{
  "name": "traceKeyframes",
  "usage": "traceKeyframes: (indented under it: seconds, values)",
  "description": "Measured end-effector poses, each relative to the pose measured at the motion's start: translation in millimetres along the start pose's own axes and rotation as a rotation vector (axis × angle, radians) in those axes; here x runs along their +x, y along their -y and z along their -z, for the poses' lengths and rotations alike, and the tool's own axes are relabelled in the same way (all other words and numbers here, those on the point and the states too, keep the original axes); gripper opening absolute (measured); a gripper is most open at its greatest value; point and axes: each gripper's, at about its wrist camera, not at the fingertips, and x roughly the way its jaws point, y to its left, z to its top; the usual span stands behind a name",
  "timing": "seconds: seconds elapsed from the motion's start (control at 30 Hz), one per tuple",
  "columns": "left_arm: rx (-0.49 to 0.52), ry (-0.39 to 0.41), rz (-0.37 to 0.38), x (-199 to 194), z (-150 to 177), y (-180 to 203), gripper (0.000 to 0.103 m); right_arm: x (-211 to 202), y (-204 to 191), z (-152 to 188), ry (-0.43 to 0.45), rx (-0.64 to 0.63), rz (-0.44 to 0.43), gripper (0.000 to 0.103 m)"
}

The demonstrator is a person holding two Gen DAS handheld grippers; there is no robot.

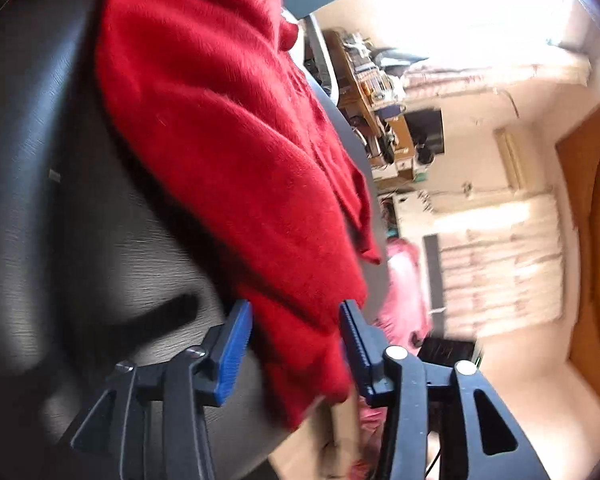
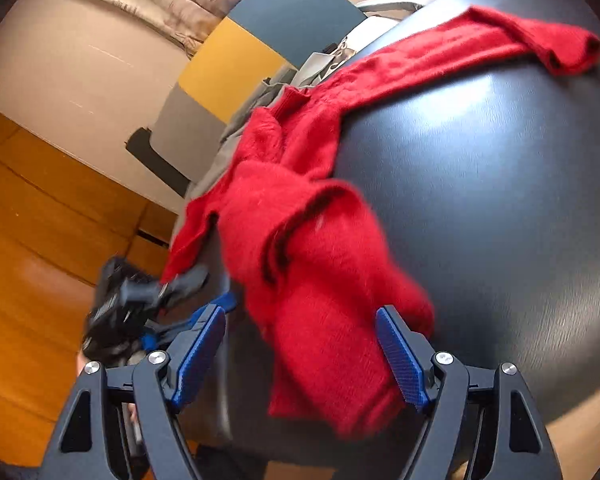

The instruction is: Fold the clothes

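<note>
A fuzzy red sweater (image 2: 320,240) lies crumpled on a dark table (image 2: 500,200), with one sleeve (image 2: 540,40) stretched toward the far side. My right gripper (image 2: 302,360) is open, and a bunched fold of the sweater sits between its blue pads. In the left wrist view the red sweater (image 1: 228,140) drapes over the dark table (image 1: 60,160) and its lower edge hangs between the spread fingers of my open left gripper (image 1: 296,348). The right wrist view also shows the left gripper (image 2: 172,284), blurred, at the sweater's left corner.
A grey garment (image 2: 260,96) lies at the table's far edge beside a yellow, blue and grey panel (image 2: 236,68). Wooden floor (image 2: 40,240) lies to the left. A pink cloth (image 1: 404,288) and cluttered shelves (image 1: 372,92) stand beyond the table edge.
</note>
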Motion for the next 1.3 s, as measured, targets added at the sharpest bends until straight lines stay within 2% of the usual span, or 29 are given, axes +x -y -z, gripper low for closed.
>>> traceKeyframes:
  seconds: [0.17, 0.33, 0.37, 0.4, 0.47, 0.6, 0.77, 0.87, 0.97, 1.0, 1.07, 1.13, 1.17, 1.23, 1.3]
  values:
    - [-0.098, 0.052, -0.039, 16, -13, -1, 0.055, 2, -3, 14, -0.012, -0.068, 0.03, 0.082]
    - [-0.111, 0.05, -0.076, 25, -19, 9, 0.053, 6, 2, 17, 0.003, -0.099, 0.022, 0.086]
    - [-0.113, 0.05, -0.081, 28, -20, 11, 0.05, 7, 1, 17, 0.004, -0.109, 0.023, 0.087]
    - [-0.112, 0.051, -0.085, 28, -21, 13, 0.036, 7, 1, 18, 0.007, -0.119, 0.024, 0.088]
    - [-0.089, 0.071, -0.073, 11, -18, 16, 0.017, 8, -1, 20, 0.012, -0.135, 0.028, 0.089]
    - [-0.043, 0.11, -0.05, -22, -13, 23, 0.005, 5, -3, 21, 0.005, -0.14, 0.046, 0.089]
    - [0.012, 0.158, -0.021, -64, -6, 30, 0.005, 0, -7, 28, -0.005, -0.151, 0.042, 0.089]
    - [0.012, 0.179, -0.016, -102, 1, 14, 0.005, 1, -11, 33, -0.021, -0.153, 0.055, 0.089]
    - [0.016, 0.185, -0.07, -132, 11, -8, 0.004, -2, -16, 38, -0.046, -0.154, 0.049, 0.089]
    - [0.015, 0.188, -0.084, -141, 16, -15, 0.001, -2, -19, 41, -0.054, -0.165, 0.058, 0.089]
    - [0.003, 0.173, -0.105, -152, 23, -29, 0.001, -2, -26, 44, -0.063, -0.185, 0.073, 0.089]
    - [0.001, 0.167, -0.108, -148, 26, -35, 0.013, 0, -35, 47, -0.071, -0.218, 0.1, 0.089]
    - [0.0, 0.163, -0.1, -144, 27, -37, 0.022, 2, -41, 48, -0.075, -0.235, 0.115, 0.089]
    - [-0.002, 0.155, -0.083, -137, 28, -42, 0.028, 2, -50, 50, -0.082, -0.262, 0.12, 0.09]
    - [-0.004, 0.147, -0.067, -130, 30, -46, 0.041, 3, -56, 51, -0.089, -0.273, 0.117, 0.091]
